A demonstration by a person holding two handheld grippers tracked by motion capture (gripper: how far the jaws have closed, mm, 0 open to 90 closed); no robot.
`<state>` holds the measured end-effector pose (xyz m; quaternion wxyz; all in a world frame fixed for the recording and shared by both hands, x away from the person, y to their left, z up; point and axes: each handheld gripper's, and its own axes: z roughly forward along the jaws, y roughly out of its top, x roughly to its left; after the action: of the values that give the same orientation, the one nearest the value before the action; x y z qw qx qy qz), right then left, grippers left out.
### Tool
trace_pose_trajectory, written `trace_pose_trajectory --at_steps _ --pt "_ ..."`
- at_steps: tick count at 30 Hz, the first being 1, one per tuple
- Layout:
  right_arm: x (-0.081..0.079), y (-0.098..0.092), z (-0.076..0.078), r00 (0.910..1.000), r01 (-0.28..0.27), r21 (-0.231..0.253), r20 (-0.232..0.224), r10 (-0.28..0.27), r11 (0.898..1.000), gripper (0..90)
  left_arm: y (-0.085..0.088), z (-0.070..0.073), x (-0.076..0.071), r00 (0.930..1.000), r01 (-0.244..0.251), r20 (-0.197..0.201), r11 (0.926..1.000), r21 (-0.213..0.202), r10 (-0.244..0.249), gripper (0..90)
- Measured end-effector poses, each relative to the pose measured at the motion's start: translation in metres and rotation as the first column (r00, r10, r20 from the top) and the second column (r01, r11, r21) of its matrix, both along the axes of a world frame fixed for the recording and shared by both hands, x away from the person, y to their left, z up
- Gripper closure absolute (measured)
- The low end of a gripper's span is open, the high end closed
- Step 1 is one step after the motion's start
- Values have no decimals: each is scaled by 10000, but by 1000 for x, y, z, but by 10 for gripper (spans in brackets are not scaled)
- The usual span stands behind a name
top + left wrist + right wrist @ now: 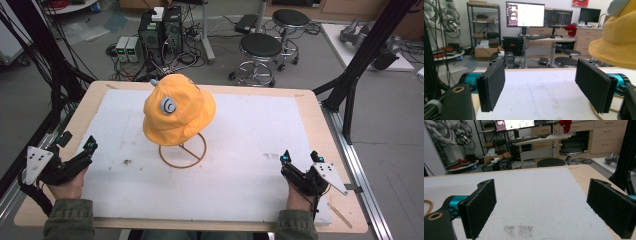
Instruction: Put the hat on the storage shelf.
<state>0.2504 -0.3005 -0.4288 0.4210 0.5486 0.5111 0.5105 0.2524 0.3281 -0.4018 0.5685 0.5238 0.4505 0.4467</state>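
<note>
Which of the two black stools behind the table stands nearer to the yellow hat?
The larger-looking stool, left of and in front of the other stool, just beyond the table's far edge; the hat sits nearer it.

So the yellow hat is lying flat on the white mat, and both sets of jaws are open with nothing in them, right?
Not quite. The hat is not lying flat: it sits raised on a wire stand above the mat, as the high view shows. The rest holds: the left gripper and right gripper both have open jaws with nothing in them.

Olive sleeves (70, 217); 2 black grippers, teal fittings, grey plates.
</note>
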Motion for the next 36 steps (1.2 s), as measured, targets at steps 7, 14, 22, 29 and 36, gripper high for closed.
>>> trace_pose_trajectory --at_steps 7,14,22,29,36 --pt "0 1 0 10000 -57 -206 -47 56 9998 78 -3 -14 -1 9998 125 -180 9998 124 -123 207" --pt "-1 2 0 10000 -62 -157 -65 61 9999 78 0 -23 -4 9987 -250 -442 9996 107 255 205" --pt "0 2 -1 9997 -241 33 -93 241 9997 78 -1 -33 -9 9971 -259 -719 9996 54 262 193" --pt "-1 1 0 9995 -328 112 -21 328 9994 79 -2 -33 -11 9980 -185 -605 9998 -80 179 193" --pt "0 2 -1 9993 -369 159 -87 370 9992 78 0 -33 -11 9982 -226 -568 9995 -210 214 196"
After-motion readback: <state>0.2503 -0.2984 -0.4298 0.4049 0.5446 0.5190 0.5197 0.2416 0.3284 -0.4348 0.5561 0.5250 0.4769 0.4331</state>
